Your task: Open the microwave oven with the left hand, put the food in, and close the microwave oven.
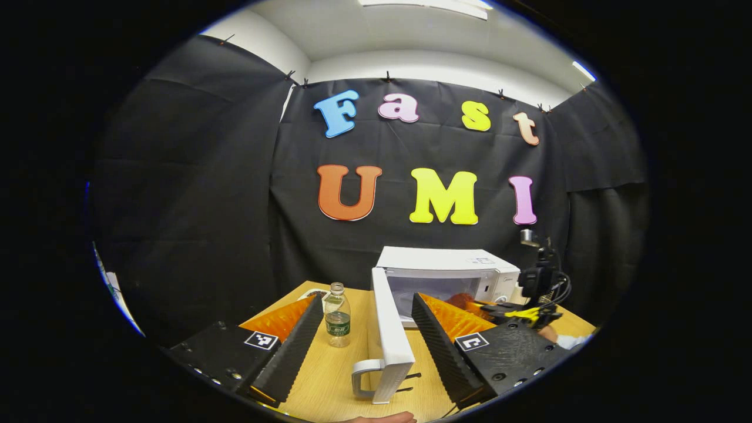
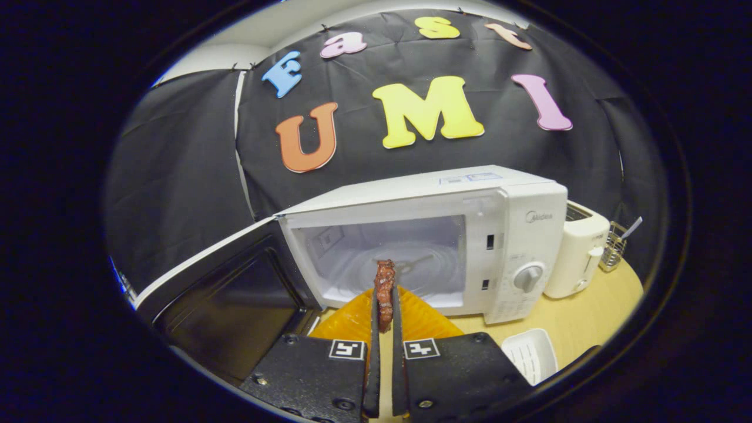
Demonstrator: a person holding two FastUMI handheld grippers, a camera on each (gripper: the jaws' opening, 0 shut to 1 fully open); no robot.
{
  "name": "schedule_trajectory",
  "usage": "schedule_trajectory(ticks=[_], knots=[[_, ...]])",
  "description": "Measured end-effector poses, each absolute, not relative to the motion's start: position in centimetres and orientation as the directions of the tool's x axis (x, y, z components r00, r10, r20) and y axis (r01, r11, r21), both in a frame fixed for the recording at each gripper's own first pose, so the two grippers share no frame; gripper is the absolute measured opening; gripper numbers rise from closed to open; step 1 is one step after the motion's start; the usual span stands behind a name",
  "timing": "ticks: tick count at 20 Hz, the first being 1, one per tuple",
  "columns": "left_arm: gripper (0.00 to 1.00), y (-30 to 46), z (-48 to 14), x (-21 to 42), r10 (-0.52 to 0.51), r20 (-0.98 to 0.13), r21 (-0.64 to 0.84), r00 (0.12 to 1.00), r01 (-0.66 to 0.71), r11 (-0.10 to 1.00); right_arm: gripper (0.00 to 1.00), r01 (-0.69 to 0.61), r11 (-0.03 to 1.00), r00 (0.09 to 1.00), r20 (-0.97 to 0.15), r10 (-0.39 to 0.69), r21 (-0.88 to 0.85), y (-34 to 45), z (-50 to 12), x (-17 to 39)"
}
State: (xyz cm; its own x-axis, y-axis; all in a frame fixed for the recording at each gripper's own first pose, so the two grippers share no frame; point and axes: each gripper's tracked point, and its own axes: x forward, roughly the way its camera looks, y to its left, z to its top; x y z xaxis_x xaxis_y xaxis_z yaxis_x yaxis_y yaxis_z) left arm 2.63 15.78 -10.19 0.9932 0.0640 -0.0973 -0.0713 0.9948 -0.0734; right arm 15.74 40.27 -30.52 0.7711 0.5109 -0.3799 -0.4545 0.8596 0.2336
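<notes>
I see a white microwave (image 2: 411, 235) with its white door (image 1: 390, 335) swung out; the door's inner window (image 2: 229, 305) is dark, almost black, framed in white. The cavity looks pale grey-white. The food (image 2: 385, 294) I hold is reddish-brown and mottled. The table (image 1: 341, 376) is light wood, yellowish tan. A clear bottle (image 1: 337, 314) carries a green label and a pale cap. Beside the microwave stands a cream-white toaster (image 2: 578, 252), and a small white ribbed tray (image 2: 531, 352) lies on the table. Both gripper bodies are black with black-and-white square markers.
</notes>
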Motion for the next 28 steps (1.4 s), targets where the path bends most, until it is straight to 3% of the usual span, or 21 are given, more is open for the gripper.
schedule_trajectory(ticks=[9,14,15,16,20,21,23,24,25,26,27,28], knots=[[0.93,15.6,-10.3,1.1,0.036,-0.101,-0.047,0.994,-0.041,0.998,0.11,-0.206,0.843,0.865,-0.309,0.394,0.497,46.5,-31.9,22.5],[0.93,17.4,-11.1,0.1,0.072,-0.136,-0.03,0.988,-0.077,0.997,0.11,-0.025,0.74,0.902,-0.304,0.307,0.672,46.2,-33.2,25.7],[0.93,17.7,-11.1,0.0,0.082,-0.139,-0.026,0.987,-0.086,0.996,0.2,-0.009,0.719,0.899,-0.309,0.31,0.695,46.5,-33.6,26.3],[0.94,17.8,-11.0,-0.1,0.086,-0.143,-0.025,0.986,-0.091,0.996,0.11,0.004,0.706,0.897,-0.315,0.311,0.708,46.9,-34.0,26.7],[0.94,17.4,-11.3,-0.2,0.085,-0.152,-0.017,0.985,-0.089,0.996,0.13,0.026,0.701,0.899,-0.324,0.296,0.713,46.8,-35.2,28.4],[0.94,17.3,-11.3,-0.1,0.086,-0.153,-0.013,0.985,-0.089,0.996,0.34,0.037,0.733,0.903,-0.337,0.267,0.679,46.2,-35.5,28.2],[0.94,17.1,-11.5,-0.1,0.082,-0.157,-0.01,0.984,-0.085,0.996,0.87,0.034,0.773,0.927,-0.309,0.213,0.634,45.3,-35.3,28.3],[0.94,17.1,-11.5,-0.1,0.081,-0.159,-0.011,0.984,-0.084,0.996,0.98,0.029,0.783,0.932,-0.301,0.204,0.621,44.9,-35.1,28.1],[0.94,17.1,-11.5,0.0,0.079,-0.159,-0.014,0.984,-0.083,0.996,0.98,0.017,0.782,0.933,-0.292,0.212,0.623,44.9,-34.6,27.9],[0.94,17.0,-11.5,0.0,0.078,-0.159,-0.018,0.984,-0.082,0.996,0.85,0.009,0.784,0.929,-0.295,0.224,0.621,45.0,-34.5,27.6],[0.94,16.9,-11.5,0.0,0.078,-0.157,-0.023,0.985,-0.082,0.996,0.98,0.001,0.786,0.927,-0.295,0.23,0.618,45.0,-34.4,27.4],[0.93,17.0,-11.5,0.0,0.079,-0.156,-0.025,0.985,-0.084,0.996,0.99,-0.009,0.786,0.926,-0.29,0.239,0.618,44.9,-34.1,27.2]])
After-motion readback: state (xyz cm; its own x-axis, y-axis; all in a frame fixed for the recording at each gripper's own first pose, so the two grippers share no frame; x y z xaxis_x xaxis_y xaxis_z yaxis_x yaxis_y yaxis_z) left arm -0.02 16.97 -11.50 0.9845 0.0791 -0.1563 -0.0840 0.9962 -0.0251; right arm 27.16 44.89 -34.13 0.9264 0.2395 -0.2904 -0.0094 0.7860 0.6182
